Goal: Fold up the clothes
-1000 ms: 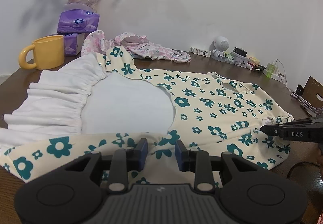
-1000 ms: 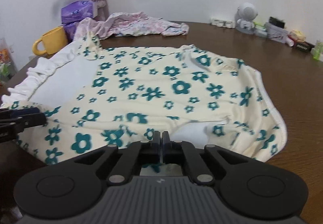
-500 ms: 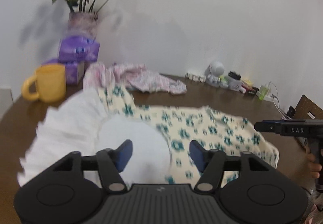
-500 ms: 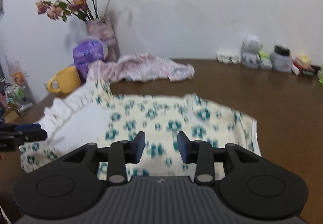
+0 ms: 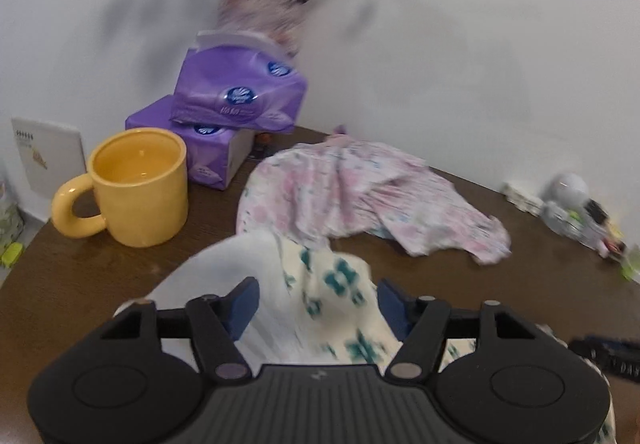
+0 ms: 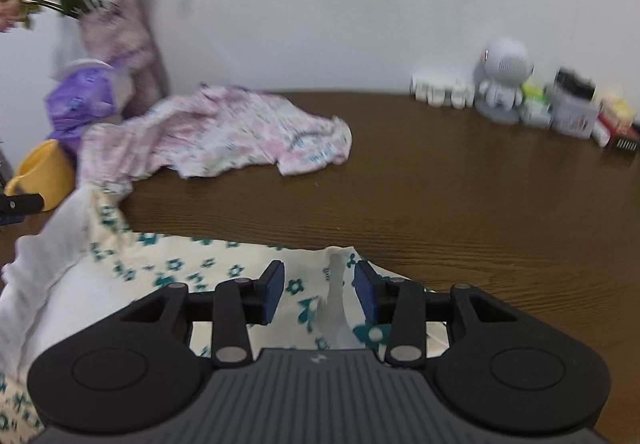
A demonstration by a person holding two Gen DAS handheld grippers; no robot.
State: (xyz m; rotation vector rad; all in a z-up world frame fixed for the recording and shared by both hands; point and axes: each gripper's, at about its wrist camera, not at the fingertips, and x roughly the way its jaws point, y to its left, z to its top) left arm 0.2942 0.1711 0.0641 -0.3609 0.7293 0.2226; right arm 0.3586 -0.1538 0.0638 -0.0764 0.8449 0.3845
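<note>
A second ago my right gripper (image 6: 320, 294) was pinched shut on the near hem of the cream dress with teal flowers (image 6: 176, 268) and my left gripper (image 5: 316, 304) had its fingers (image 5: 242, 302) close around the same hem; since then both sets of fingers have been opening, the left then easing in a little, and both have swung toward the far side of the counter (image 6: 460, 204). Now both stand apart with cloth lying loose beneath the gap, nothing pinched. I judge that one fold is laid and released, and the dress, low at 6 o'clock in both views, needs a fresh grip next. Counting: one flowered dress under my fingers, one crumpled pink floral garment (image 5: 360, 196) at 12 o'clock beyond it, unfolded; one yellow mug (image 5: 138, 186) at 10 o'clock; two purple tissue packs (image 5: 240, 92) stacked; one vase of flowers (image 5: 260, 4); one white robot figurine (image 6: 504, 84) at 2 o'clock.
</note>
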